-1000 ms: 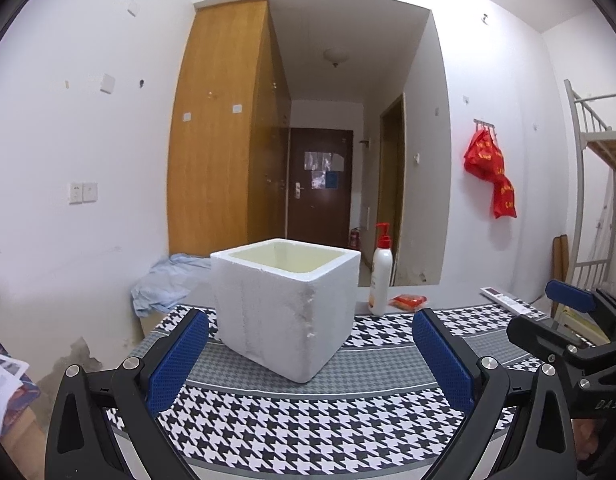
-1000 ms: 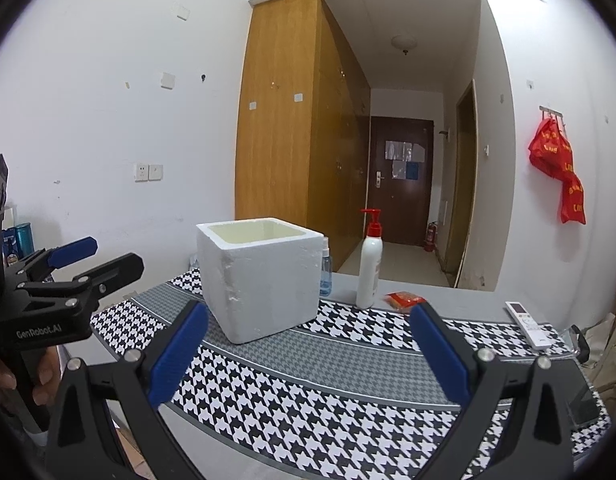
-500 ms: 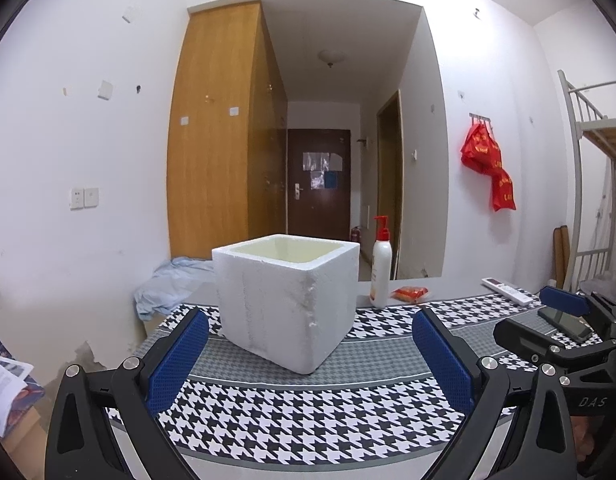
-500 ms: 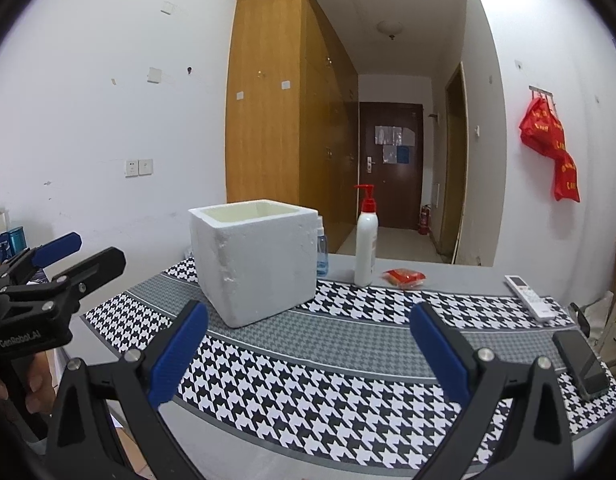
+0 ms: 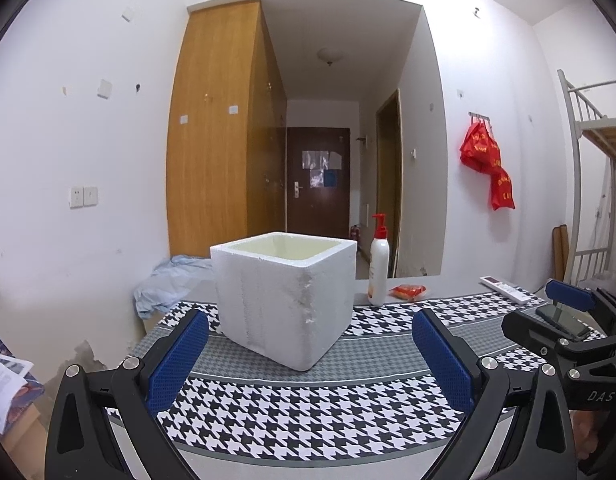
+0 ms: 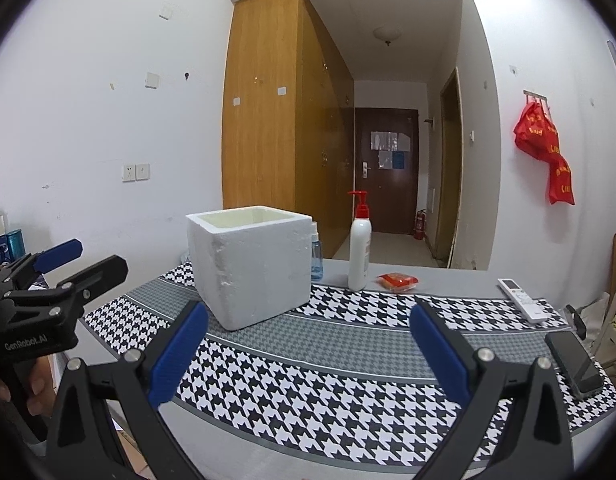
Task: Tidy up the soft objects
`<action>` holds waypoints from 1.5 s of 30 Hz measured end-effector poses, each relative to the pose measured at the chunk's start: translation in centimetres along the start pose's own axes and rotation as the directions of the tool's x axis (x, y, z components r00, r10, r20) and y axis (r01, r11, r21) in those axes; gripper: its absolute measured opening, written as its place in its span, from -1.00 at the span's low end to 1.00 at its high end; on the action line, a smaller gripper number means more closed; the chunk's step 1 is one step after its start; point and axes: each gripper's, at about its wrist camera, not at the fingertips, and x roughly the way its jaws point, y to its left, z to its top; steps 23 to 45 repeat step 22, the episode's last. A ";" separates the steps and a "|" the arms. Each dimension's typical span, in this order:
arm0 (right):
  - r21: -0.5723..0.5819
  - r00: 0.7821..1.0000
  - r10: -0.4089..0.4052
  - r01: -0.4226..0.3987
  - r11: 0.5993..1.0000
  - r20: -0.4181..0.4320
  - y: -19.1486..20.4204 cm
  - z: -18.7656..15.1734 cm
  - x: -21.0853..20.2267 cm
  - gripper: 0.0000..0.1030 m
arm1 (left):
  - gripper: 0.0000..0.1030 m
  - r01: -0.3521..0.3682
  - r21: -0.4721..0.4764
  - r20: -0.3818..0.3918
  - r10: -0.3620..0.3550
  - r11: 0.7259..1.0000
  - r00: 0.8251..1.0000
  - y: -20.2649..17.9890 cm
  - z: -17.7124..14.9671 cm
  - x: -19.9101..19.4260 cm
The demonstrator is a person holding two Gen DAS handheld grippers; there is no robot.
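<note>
A white foam box [image 5: 285, 300] stands open-topped on the houndstooth table cloth [image 5: 308, 408]; it also shows in the right wrist view [image 6: 249, 264]. A small red packet [image 5: 407, 291] lies behind it on the right, also in the right wrist view [image 6: 396, 281]. A light blue cloth [image 5: 169, 284] lies bunched at the table's far left. My left gripper [image 5: 308, 356] is open and empty, in front of the box. My right gripper [image 6: 308, 352] is open and empty, to the right of the box. Each gripper shows at the edge of the other's view.
A white pump bottle with a red top [image 6: 360, 248] and a small blue spray bottle [image 6: 316, 254] stand behind the box. A white remote [image 6: 522, 299] and a black phone [image 6: 574, 362] lie at the table's right. A wardrobe [image 6: 275, 120] stands behind.
Both cameras have tilted upward a little, so the table and box sit lower in view. Both grippers stay open and empty.
</note>
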 end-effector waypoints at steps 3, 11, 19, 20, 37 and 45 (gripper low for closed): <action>-0.001 1.000 0.013 -0.013 1.000 0.001 0.1 0.0 -0.1 0.98 | 0.98 -0.001 0.002 -0.003 0.001 1.000 1.000 0.0 0.0 -0.1; -0.010 1.000 0.024 -0.024 1.000 -0.003 0.5 -0.1 0.0 0.98 | 0.98 -0.007 0.005 -0.015 0.007 1.000 1.000 -0.2 -0.1 0.2; -0.010 1.000 0.024 -0.024 1.000 -0.003 0.5 0.0 -0.1 0.98 | 0.98 -0.005 0.009 -0.011 0.005 1.000 1.000 -0.2 0.0 0.1; -0.008 1.000 0.028 -0.028 1.000 -0.004 0.5 0.0 -0.1 0.98 | 0.98 -0.005 0.006 -0.014 0.005 1.000 1.000 -0.2 0.0 0.1; -0.007 0.999 0.033 -0.033 0.999 -0.005 0.5 0.0 -0.1 0.98 | 0.98 -0.006 0.003 -0.020 0.006 1.000 1.000 -0.1 0.0 0.1; -0.007 0.999 0.033 -0.033 0.999 -0.005 0.5 0.0 -0.1 0.98 | 0.98 -0.006 0.003 -0.020 0.006 1.000 1.000 -0.1 0.0 0.1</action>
